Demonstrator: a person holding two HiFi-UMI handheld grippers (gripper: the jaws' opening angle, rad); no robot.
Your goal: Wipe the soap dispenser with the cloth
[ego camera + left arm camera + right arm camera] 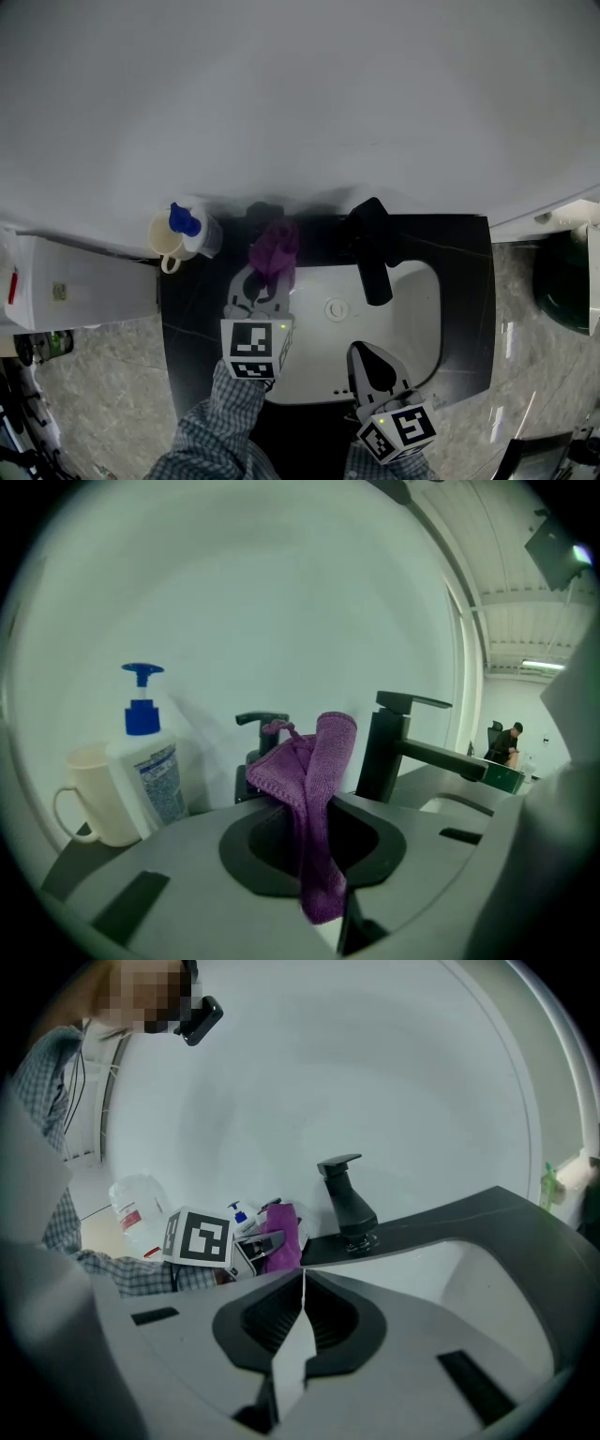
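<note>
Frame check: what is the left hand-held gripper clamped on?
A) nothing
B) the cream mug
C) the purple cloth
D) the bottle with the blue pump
C: in its own view, the left hand-held gripper has its jaws closed on the purple cloth, which sticks up between them.

Before you runs a black, faintly veined stone countertop (183,319), with a white rounded sink basin (417,300) sunk into it. At its back left corner stand a cream ceramic mug (167,246) and, just beside it, a white plastic pump bottle with a blue head (192,225). A black pump dispenser (253,747) stands between that bottle and the black angular tap (372,251).
</note>
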